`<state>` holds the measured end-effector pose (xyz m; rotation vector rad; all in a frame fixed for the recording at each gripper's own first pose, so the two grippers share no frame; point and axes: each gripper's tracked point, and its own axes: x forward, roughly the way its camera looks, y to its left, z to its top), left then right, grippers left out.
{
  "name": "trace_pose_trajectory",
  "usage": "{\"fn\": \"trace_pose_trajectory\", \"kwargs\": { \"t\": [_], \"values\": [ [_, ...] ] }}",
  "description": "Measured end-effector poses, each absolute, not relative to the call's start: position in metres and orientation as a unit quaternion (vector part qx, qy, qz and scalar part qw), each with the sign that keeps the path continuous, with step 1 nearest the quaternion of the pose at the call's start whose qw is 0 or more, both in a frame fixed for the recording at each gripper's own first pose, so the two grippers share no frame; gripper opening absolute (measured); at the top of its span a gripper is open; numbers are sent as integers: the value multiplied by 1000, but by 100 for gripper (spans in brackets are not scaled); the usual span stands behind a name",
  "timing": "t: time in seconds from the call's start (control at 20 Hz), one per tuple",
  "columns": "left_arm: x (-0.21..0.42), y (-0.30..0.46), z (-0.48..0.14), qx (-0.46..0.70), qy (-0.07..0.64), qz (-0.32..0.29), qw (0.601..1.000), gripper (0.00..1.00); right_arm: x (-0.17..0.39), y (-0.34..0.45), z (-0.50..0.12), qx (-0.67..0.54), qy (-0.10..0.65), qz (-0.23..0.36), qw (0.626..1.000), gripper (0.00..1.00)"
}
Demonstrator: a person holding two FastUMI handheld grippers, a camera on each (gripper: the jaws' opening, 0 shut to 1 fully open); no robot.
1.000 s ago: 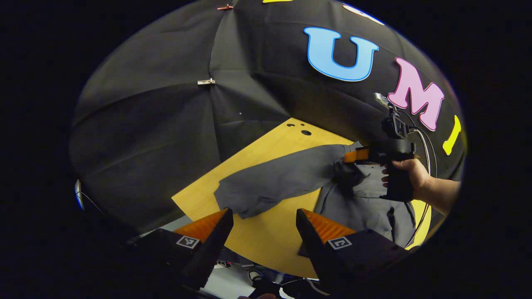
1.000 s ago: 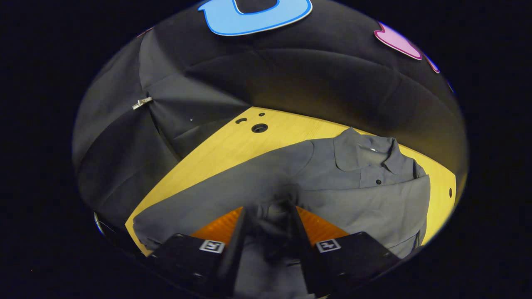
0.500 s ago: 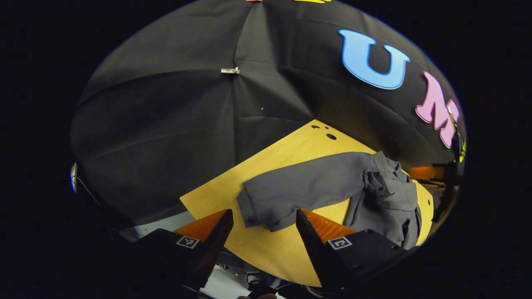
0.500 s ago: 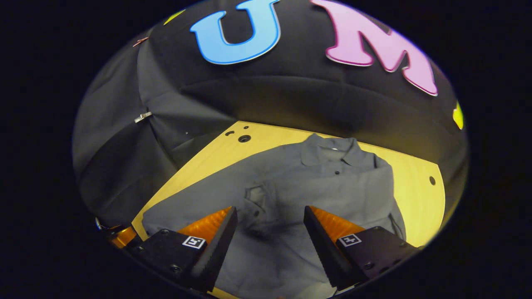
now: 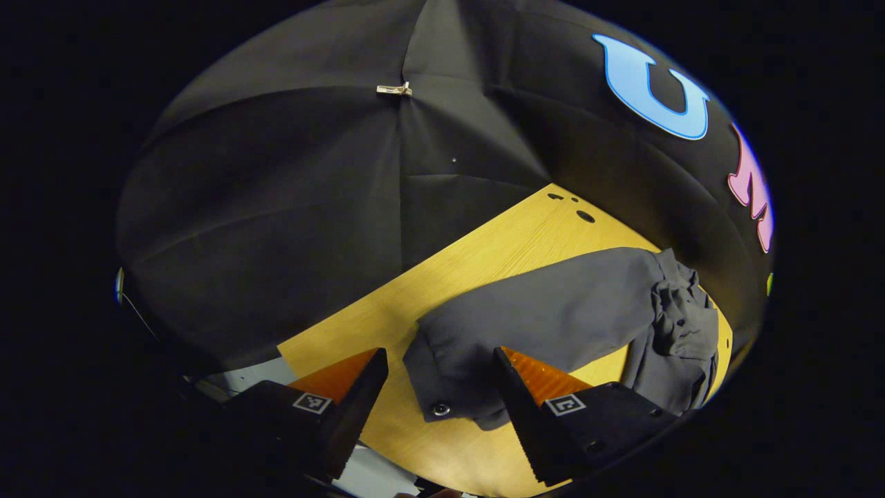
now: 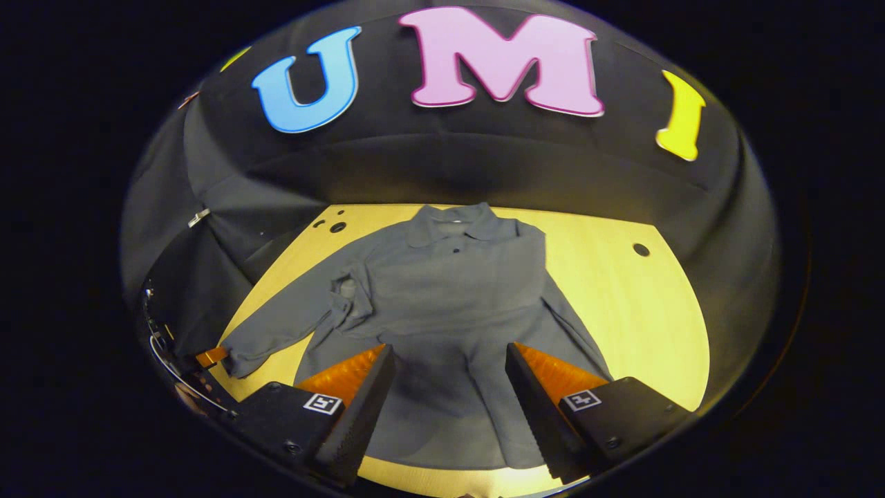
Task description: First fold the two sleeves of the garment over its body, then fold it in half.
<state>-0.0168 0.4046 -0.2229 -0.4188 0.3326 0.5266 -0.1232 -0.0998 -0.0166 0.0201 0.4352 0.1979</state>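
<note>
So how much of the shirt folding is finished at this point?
About a third. One sleeve of the grey shirt already lies folded over its body. In hand: the left hand-held gripper, open, sits around the cuff of the other sleeve, stretched out on the wooden table. That fold and the halving remain.

Dim booth; light from above falls brightest on the yellow table (image 6: 622,311), fading into dark cloth walls. Soft shadow lies beneath the right gripper (image 6: 449,387). Edges bend strongly; focus stays sharp.
</note>
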Motion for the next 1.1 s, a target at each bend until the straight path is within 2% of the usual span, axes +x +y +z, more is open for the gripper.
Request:
{"fn": "trace_pose_trajectory", "kwargs": {
  "t": [0.4,0.7,0.8,0.85,0.95,1.1],
  "values": [
    [17,409,-243,-207,207,287,912,96,-165,-155,-48,13,255,75,964,99],
    [28,407,-247,-166,236,300,909,99,-158,-164,-50,55,261,79,960,99],
    [29,403,-244,-167,235,300,909,87,-155,-165,-53,64,264,83,959,99],
    [30,399,-242,-165,234,298,911,86,-155,-165,-57,67,269,86,957,99],
    [38,394,-241,-155,237,281,917,71,-153,-167,-68,71,280,88,953,99],
    [48,382,-240,-140,246,267,921,30,-153,-169,-74,93,285,88,950,99]
  ]
}}
